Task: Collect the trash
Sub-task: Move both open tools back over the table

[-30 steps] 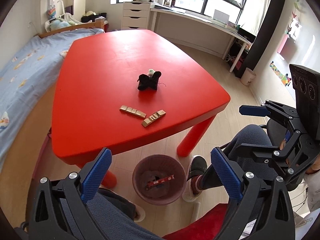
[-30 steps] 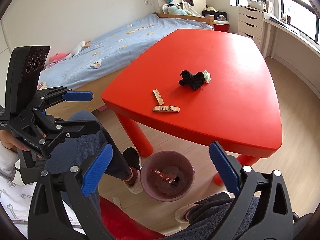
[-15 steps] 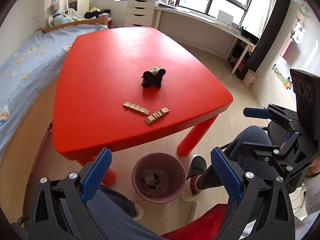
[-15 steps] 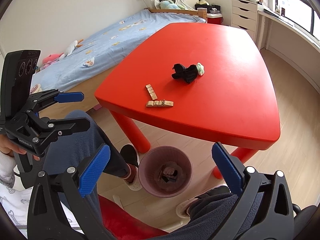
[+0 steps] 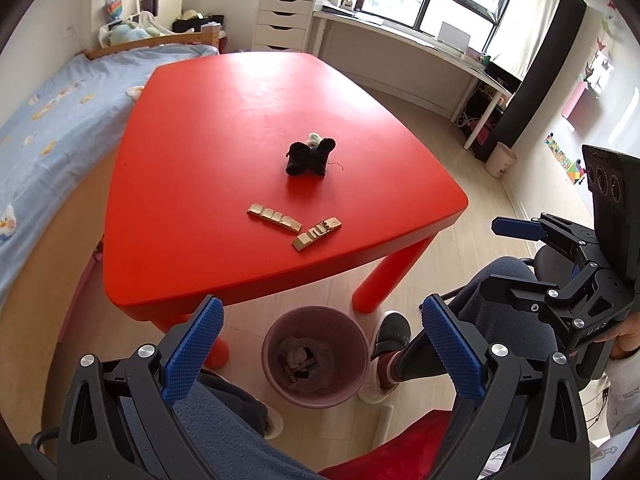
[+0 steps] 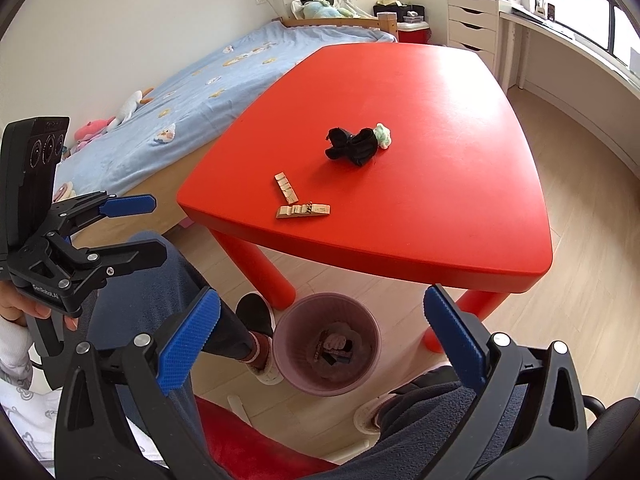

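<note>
With both the left gripper (image 5: 318, 350) and right gripper (image 6: 320, 340) spread and empty above the pink ribbed wastebasket (image 5: 316, 360), reach next for the crumpled black cloth scrap (image 5: 309, 158) mid-way across the red plastic table (image 5: 200, 200), pinching low across its bulk.

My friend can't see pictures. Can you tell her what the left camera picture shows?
The left gripper, jaws open and empty, hangs above a pink trash bin on the floor beside a red table. On the table lie a black crumpled scrap and two tan strips. The right gripper shows at the right, open too.
</note>
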